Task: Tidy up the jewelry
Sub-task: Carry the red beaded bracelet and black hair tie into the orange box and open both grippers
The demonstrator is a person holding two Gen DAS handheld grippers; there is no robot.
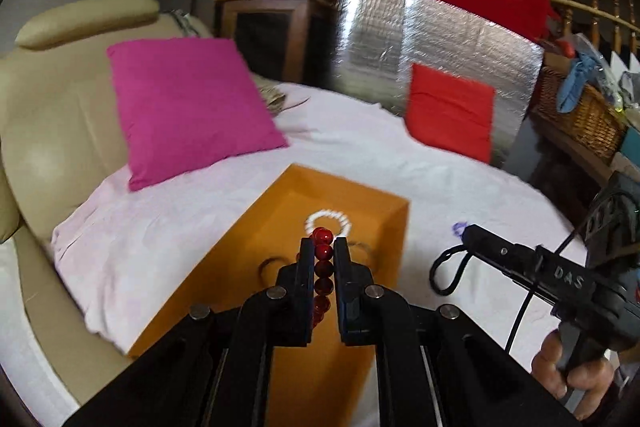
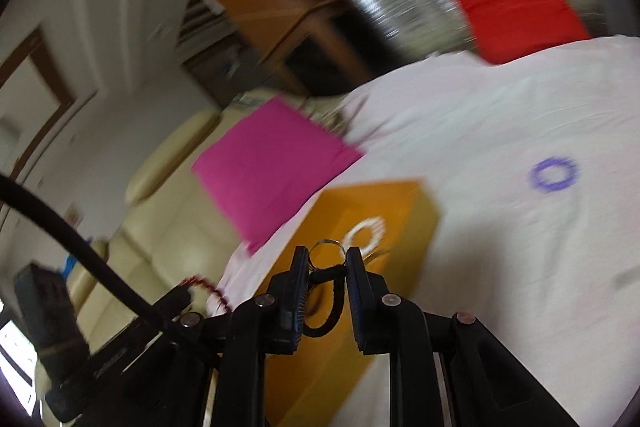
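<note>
My left gripper [image 1: 323,247] is shut on a red bead bracelet [image 1: 323,255] and holds it over the open orange box [image 1: 248,251]. A white bead bracelet [image 1: 328,221] lies inside the box. My right gripper [image 2: 327,257] is shut on a black cord loop [image 2: 332,301] with a metal ring [image 2: 326,247], above the orange box [image 2: 416,223]. The right gripper also shows in the left wrist view [image 1: 466,233] with the black loop [image 1: 446,273] hanging from it. A purple bead bracelet [image 2: 555,173] lies on the white cloth to the right of the box.
The box sits on a white sheet [image 1: 180,219] over a beige sofa [image 1: 52,115]. A pink cushion [image 1: 188,107] and a red cushion [image 1: 450,109] lean at the back. A silver foil panel [image 1: 440,39] stands behind. A wicker basket [image 1: 580,107] is at far right.
</note>
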